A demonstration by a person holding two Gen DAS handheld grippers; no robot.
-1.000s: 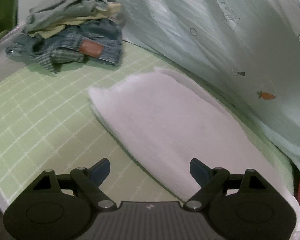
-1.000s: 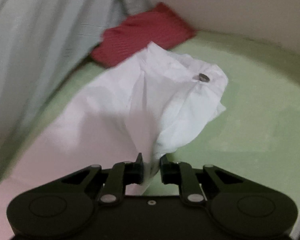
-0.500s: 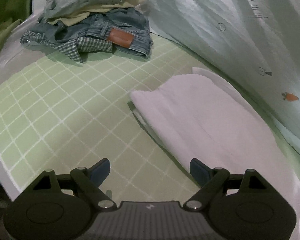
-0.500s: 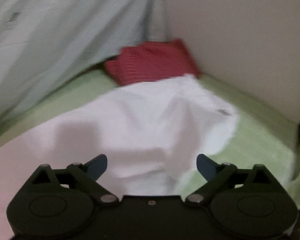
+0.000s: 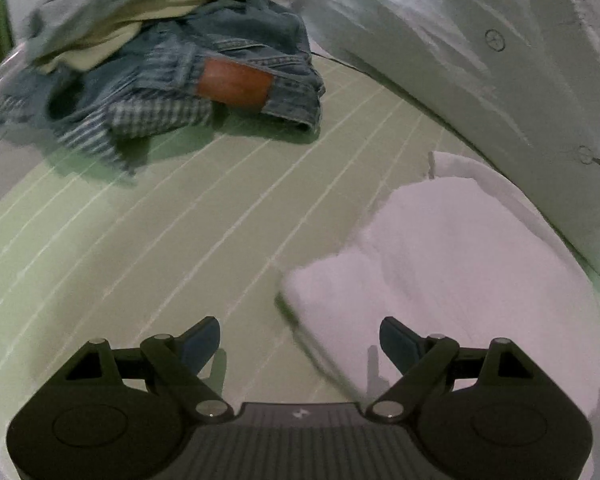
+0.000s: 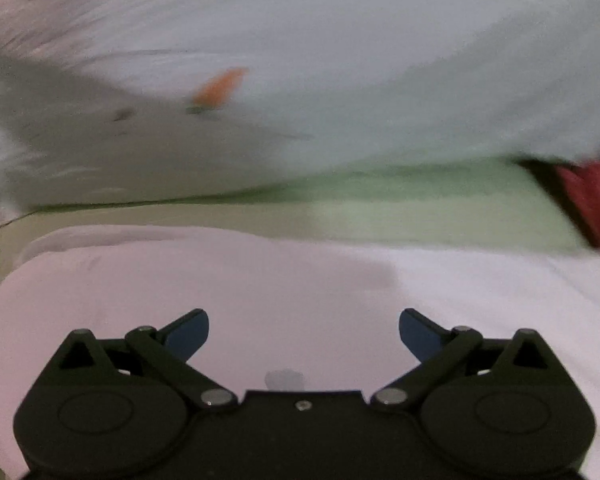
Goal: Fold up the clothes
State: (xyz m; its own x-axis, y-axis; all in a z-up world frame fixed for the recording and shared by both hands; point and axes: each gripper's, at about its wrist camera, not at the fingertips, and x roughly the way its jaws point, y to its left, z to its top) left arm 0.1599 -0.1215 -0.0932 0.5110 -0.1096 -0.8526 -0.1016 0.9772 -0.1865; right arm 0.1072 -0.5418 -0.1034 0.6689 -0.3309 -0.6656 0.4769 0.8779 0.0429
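Note:
A white garment (image 5: 452,264) lies folded flat on the green checked mat (image 5: 160,232). In the left wrist view its near left corner lies just ahead of my left gripper (image 5: 300,344), which is open and empty, low over the mat. In the right wrist view the same white garment (image 6: 260,280) fills the foreground under my right gripper (image 6: 304,332), which is open and empty. The right view is blurred by motion.
A pile of clothes with blue jeans (image 5: 228,72), a checked shirt and pale tops sits at the mat's far left. A pale blue carrot-print sheet (image 5: 480,52) rises behind the mat, also in the right view (image 6: 300,92). A red cloth (image 6: 596,200) lies far right.
My right gripper let go of the white garment, opened, and swung left towards the sheet. My left gripper moved forward and left, closer to the clothes pile; the garment's corner now lies just ahead of it.

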